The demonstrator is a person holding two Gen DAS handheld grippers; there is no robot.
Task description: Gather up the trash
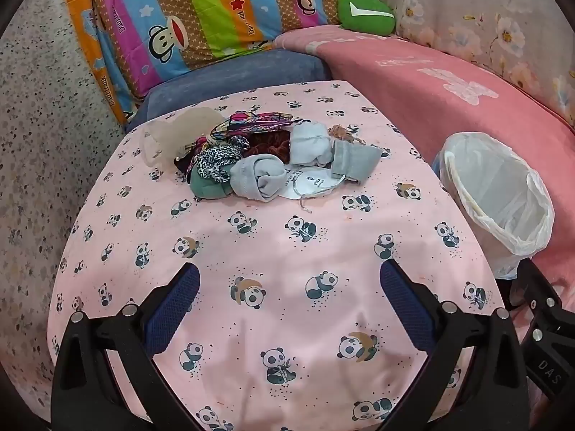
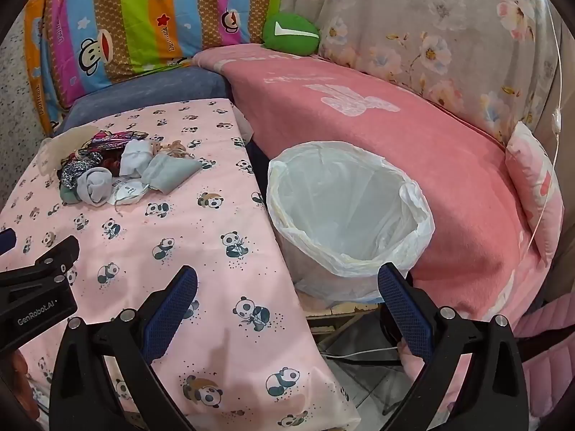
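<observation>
A pile of mixed items lies on the panda-print table (image 1: 287,323): a white face mask (image 1: 309,185), rolled grey socks (image 1: 257,181), a grey pouch (image 1: 354,160), patterned cloth (image 1: 251,125) and a beige crumpled piece (image 1: 179,133). The pile also shows in the right wrist view (image 2: 118,168). A trash bin with a white liner (image 1: 503,201) stands beside the table's right edge; in the right wrist view the bin (image 2: 345,215) is open and looks empty. My left gripper (image 1: 289,276) is open and empty above the table's near part. My right gripper (image 2: 287,280) is open and empty, near the bin.
A pink blanket (image 2: 395,125) covers the sofa behind the bin. Striped monkey-print bedding (image 1: 201,18) and a green cushion (image 1: 366,12) lie at the back. A floral cover (image 2: 431,36) and a white cable (image 2: 555,115) are at right. Speckled floor (image 1: 36,143) lies left.
</observation>
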